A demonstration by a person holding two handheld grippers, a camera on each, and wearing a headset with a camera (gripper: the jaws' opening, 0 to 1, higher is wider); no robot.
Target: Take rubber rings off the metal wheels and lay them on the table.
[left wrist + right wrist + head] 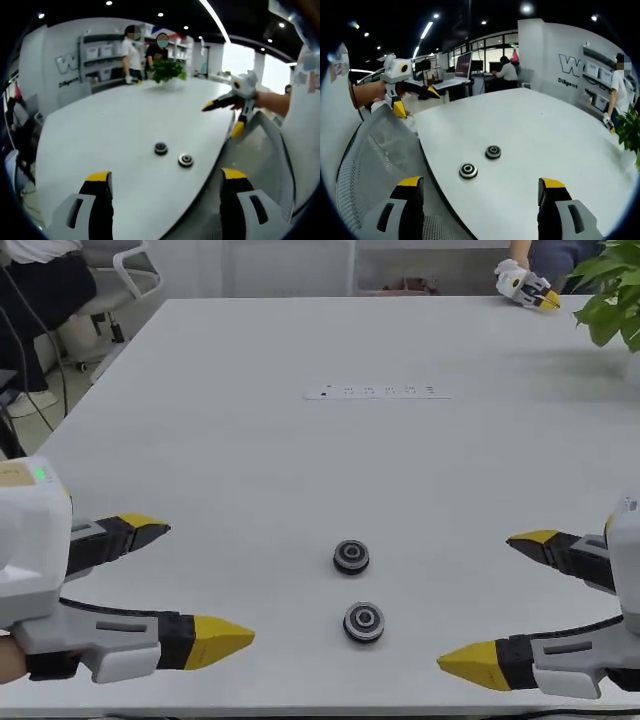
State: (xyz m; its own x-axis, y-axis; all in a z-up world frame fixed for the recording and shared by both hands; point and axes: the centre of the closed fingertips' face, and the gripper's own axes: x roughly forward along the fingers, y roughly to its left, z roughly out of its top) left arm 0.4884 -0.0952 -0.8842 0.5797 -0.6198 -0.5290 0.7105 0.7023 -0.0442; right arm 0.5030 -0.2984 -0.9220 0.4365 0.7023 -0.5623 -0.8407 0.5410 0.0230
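Currently your left tool [205, 585] and right tool [475, 600] gape wide, both empty, bodies cut off, far wheel [351, 556] and near wheel [363, 622] small on tabletop [300, 460], wall lettering [572, 80] "Diligent" blurred.

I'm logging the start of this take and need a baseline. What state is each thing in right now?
Left gripper: open, holding nothing.
Right gripper: open, holding nothing.
Far wheel: lying flat on the table, dark ring on it.
Near wheel: lying flat, dark ring on it, apart from the other.
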